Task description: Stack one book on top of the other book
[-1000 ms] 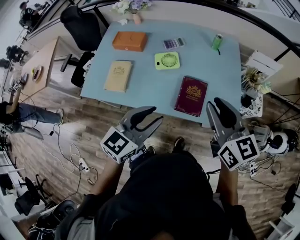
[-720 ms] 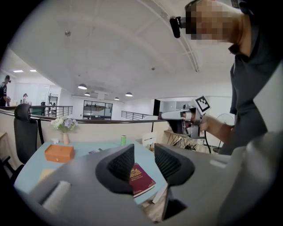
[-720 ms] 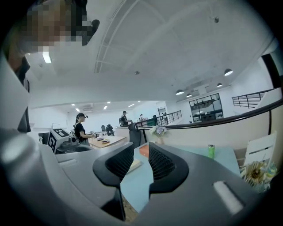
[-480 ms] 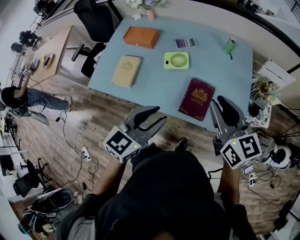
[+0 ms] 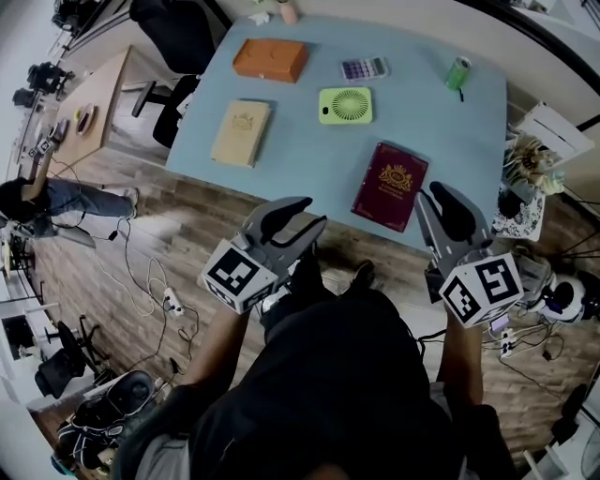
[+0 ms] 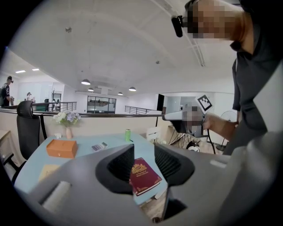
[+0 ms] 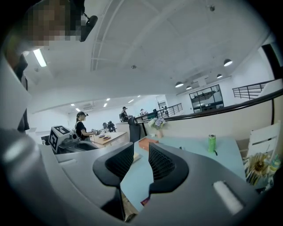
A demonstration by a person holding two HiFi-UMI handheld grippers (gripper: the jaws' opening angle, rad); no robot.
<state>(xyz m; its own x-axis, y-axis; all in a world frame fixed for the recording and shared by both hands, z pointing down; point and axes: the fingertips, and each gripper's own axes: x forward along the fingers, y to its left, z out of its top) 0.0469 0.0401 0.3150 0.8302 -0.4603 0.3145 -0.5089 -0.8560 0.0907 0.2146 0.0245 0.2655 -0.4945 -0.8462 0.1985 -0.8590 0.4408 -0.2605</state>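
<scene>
A dark red book point(image 5: 390, 185) with a gold crest lies near the front edge of the light blue table point(image 5: 450, 131), right of centre. A tan book point(image 5: 241, 133) lies near the table's left edge. My left gripper point(image 5: 302, 216) hovers over the floor just short of the table's front edge, open and empty; through its jaws the red book point(image 6: 143, 177) shows ahead. My right gripper point(image 5: 446, 208) is at the table's front right corner, just right of the red book, open with nothing between its fingers.
An orange box point(image 5: 271, 58), a green fan point(image 5: 345, 105), a calculator point(image 5: 364, 67) and a green can point(image 5: 457, 73) sit farther back on the table. A black office chair point(image 5: 178, 28) stands at the back left. Cables point(image 5: 155, 295) trail across the wooden floor.
Both grippers have edged toward the table's front edge and a little lower. The head view has shifted, so the table sits higher in the frame.
</scene>
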